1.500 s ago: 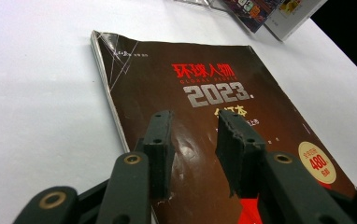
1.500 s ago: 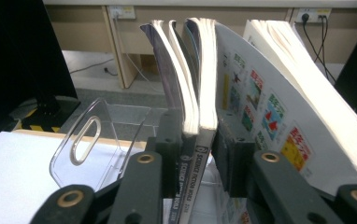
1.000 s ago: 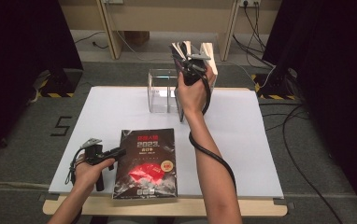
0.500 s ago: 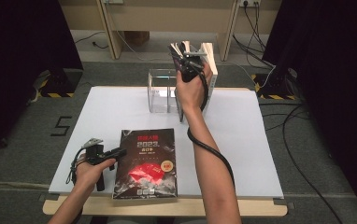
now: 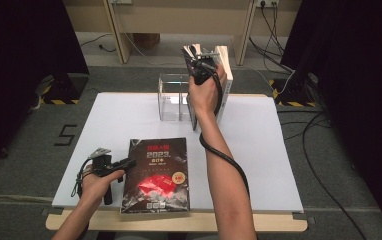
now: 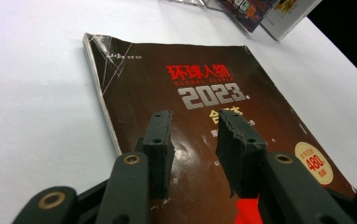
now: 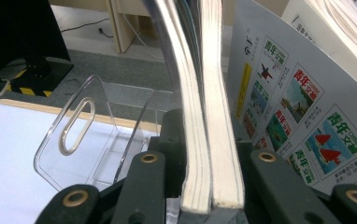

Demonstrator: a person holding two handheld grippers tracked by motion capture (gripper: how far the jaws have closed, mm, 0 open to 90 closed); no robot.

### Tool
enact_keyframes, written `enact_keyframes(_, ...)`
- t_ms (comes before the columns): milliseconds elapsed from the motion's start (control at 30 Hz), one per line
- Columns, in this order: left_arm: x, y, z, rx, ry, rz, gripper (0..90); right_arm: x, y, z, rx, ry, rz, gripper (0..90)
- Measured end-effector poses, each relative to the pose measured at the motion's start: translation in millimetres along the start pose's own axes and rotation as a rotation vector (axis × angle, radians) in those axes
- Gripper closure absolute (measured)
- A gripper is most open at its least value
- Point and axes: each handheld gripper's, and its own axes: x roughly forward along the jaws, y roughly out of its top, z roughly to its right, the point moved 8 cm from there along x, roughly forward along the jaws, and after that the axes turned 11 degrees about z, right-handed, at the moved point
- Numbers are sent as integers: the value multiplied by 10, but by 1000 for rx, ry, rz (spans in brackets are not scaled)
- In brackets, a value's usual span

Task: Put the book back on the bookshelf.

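Observation:
My right gripper [image 5: 193, 52] is raised at the back of the table, beside a clear acrylic holder [image 5: 172, 96]. Its jaws have just been closing and now press on two upright magazines [image 7: 209, 140], page edges facing me. My right gripper [image 7: 208, 135] holds them next to a white-covered magazine with small pictures [image 7: 298, 102]. A dark magazine with a red title [image 5: 156, 172] lies flat near the front edge. My left gripper [image 5: 128, 163] rests at its left side. In the left gripper view my left gripper [image 6: 195, 116] stands open over the dark magazine's cover [image 6: 200, 74], with nothing between the pads.
The white table top [image 5: 279, 165] has free room at the right and back left. The clear holder [image 7: 78, 135] has a slot handle in its side wall. A thick white book [image 5: 225, 75] stands right of my right hand. Cables lie on the grey floor behind.
The right hand has edged slightly at the upright magazines, which now sit tighter together. The left hand and the dark magazine have not moved.

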Motion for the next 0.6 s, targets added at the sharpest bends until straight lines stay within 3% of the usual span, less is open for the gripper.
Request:
enact_keyframes(300, 8, -13, -3, 3, -1, -7, 648, -9, -14, 35, 50, 13, 41, 764)
enact_keyframes(600, 13, -7, -19, 0, 0, -3, 650, -47, 22, 39, 29, -22, 124, 765)
